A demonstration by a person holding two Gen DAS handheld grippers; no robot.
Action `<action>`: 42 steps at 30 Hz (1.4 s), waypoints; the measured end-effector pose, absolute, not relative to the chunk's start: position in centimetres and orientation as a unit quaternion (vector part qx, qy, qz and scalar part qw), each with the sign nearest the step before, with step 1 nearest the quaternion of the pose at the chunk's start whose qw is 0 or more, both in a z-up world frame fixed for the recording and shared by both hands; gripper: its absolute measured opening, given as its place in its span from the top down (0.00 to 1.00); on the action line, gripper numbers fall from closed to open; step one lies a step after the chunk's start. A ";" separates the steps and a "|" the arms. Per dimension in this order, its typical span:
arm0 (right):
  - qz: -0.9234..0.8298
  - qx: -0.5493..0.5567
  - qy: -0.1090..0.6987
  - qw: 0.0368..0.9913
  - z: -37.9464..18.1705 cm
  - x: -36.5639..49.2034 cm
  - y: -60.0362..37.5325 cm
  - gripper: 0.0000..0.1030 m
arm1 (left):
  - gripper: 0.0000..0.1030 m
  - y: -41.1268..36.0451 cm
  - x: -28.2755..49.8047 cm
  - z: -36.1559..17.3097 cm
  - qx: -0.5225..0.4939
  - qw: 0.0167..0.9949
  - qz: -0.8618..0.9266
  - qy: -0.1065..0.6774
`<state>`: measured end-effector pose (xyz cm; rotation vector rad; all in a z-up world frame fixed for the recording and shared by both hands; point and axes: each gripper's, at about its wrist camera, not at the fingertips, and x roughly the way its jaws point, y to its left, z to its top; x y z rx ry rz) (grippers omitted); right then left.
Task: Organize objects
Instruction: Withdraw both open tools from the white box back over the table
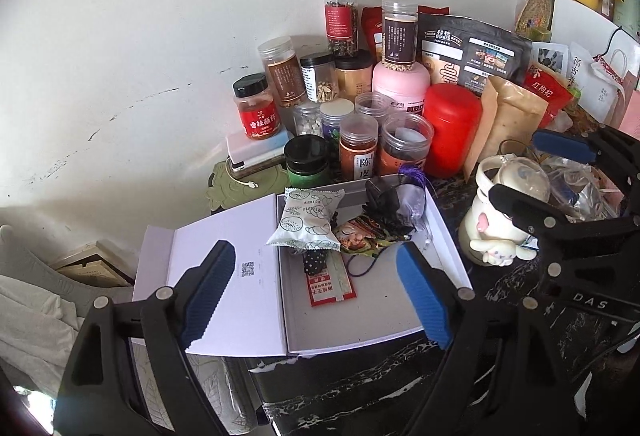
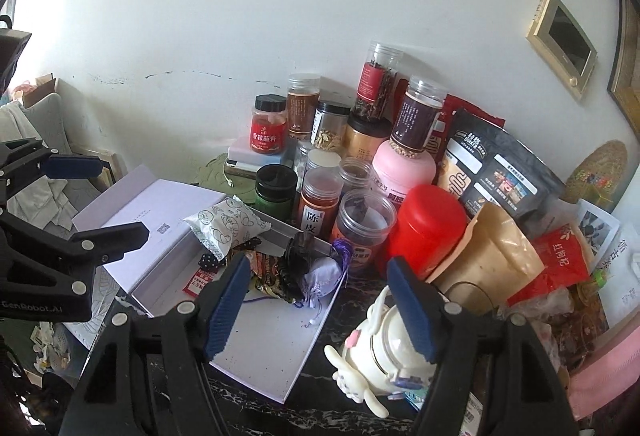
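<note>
An open white box (image 1: 360, 320) lies on the dark marble top with its lid folded out to the left. Inside are a white snack packet (image 1: 308, 220), a nut packet (image 1: 360, 236), a red sachet (image 1: 330, 284) and a lavender pouch (image 1: 412, 201). My left gripper (image 1: 316, 296) hovers open above the box with nothing between its fingers. A white bunny-shaped bottle (image 2: 384, 348) stands just right of the box (image 2: 272, 348). My right gripper (image 2: 320, 310) is open over the box's right edge, its right finger in front of the bottle, and holds nothing.
Several jars crowd the wall behind the box, among them a red canister (image 2: 428, 228), a pink tub (image 2: 404, 163) and a green jar (image 2: 276, 187). Kraft and black pouches (image 2: 492, 171) pile up at right. Left of the tabletop lie cloth and picture frames (image 1: 92, 268).
</note>
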<state>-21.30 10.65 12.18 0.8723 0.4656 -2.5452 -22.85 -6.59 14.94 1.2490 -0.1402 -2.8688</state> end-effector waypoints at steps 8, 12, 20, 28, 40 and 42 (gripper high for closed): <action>-0.920 0.297 0.156 0.200 12.6 -16.5 13.4 0.30 | 0.16 -4.0 -18.4 15.3 0.391 0.011 -0.919 -0.051; -0.923 0.289 0.156 0.200 12.3 -14.1 14.4 0.31 | 0.16 -2.9 -16.5 15.0 0.390 0.006 -0.919 -0.050; -0.924 0.290 0.154 0.195 11.2 -10.5 16.0 0.30 | 0.16 -1.3 -12.5 14.6 0.381 0.008 -0.923 -0.046; -0.922 0.301 0.144 0.195 9.2 -7.8 17.2 0.30 | 0.16 -0.2 -8.5 13.4 0.379 0.007 -0.924 -0.044; -0.921 0.318 0.119 0.190 6.4 -5.9 19.2 0.30 | 0.16 1.3 -4.6 10.5 0.377 0.003 -0.925 -0.049; -0.921 0.320 0.117 0.187 6.0 -5.7 19.5 0.30 | 0.16 1.5 -4.1 10.1 0.378 0.000 -0.925 -0.048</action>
